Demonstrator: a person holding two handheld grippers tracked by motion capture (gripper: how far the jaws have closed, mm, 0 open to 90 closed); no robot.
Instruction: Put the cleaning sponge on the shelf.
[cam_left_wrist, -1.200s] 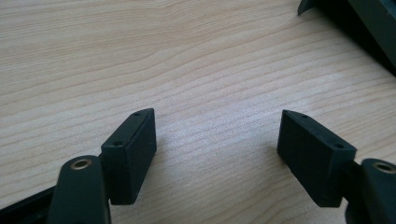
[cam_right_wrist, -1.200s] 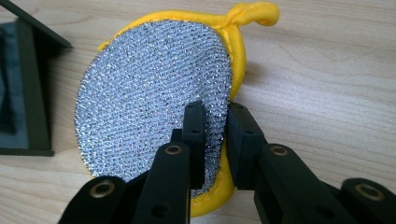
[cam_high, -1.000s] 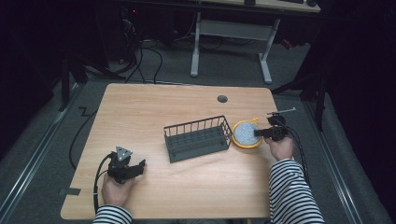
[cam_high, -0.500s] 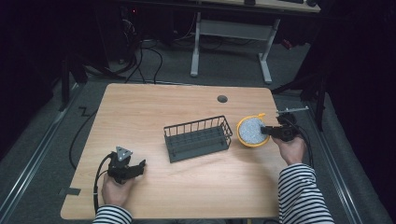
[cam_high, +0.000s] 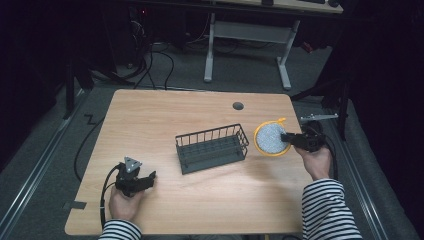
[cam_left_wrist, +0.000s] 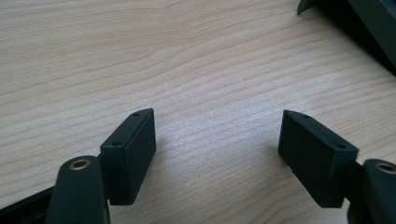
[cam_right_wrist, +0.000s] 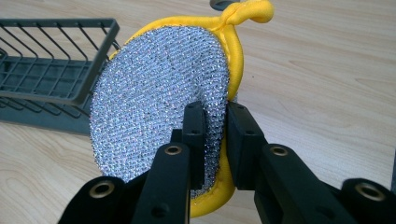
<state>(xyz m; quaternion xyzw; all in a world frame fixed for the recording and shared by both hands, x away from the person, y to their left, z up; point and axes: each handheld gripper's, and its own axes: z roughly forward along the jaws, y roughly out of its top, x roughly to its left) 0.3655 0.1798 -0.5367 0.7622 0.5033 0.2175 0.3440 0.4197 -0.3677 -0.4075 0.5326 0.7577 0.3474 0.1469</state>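
The jaws of the right gripper (cam_right_wrist: 215, 140) are clamped on the round yellow-rimmed silver mesh scouring pad (cam_right_wrist: 159, 98), held lifted just beside the dark wire basket (cam_high: 212, 148), into which it probably must be carried, while the left gripper (cam_left_wrist: 217, 156) is rested agape.

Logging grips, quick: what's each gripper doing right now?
Left gripper: open, holding nothing, over bare table.
Right gripper: shut on the scrubber.
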